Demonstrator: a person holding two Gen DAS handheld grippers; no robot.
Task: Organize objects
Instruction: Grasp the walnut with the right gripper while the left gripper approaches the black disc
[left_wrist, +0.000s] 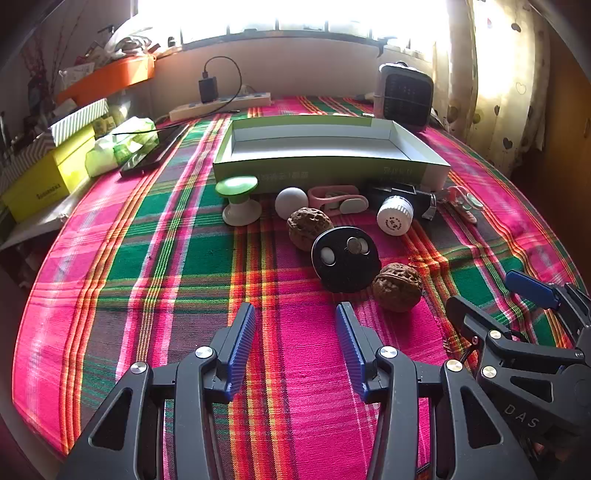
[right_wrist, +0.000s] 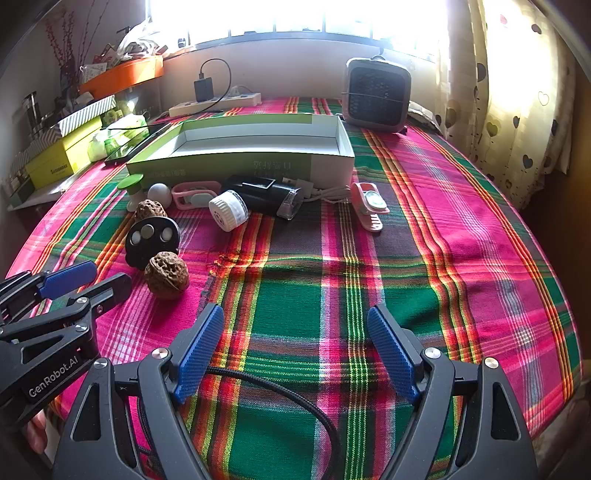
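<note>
Left wrist view shows the job has not really begun. The box (left_wrist: 328, 162) sits at the far side of the cloth (left_wrist: 184, 258), and as far as I can see there is nothing in it. Only its pale floor and walls show.

All the small things lie outside, in front of the box. There is a green knob (left_wrist: 238, 201), a white ball (left_wrist: 291, 203), a pink clip (left_wrist: 338, 201), a white cap (left_wrist: 394, 215), a black gadget (left_wrist: 399, 195), two walnuts (left_wrist: 309, 228) (left_wrist: 397, 287) and a black disc (left_wrist: 345, 260). The disc leans between the two walnuts. In the right wrist view, one more pink clip (right_wrist: 370, 206) lies off to the right, apart from the rest, with a white cord (right_wrist: 327, 192) beside it.

So I think every thing must still go into the box. None is done.

The left gripper (left_wrist: 295, 343) is spread wide and holds nothing. It hangs over bare cloth, near the closer walnut. The right gripper (right_wrist: 295, 343) is spread wide too, with nothing between its fingers.

An orange tray (left_wrist: 110, 75) at the far left is full of stuff, too small to tell.
</note>
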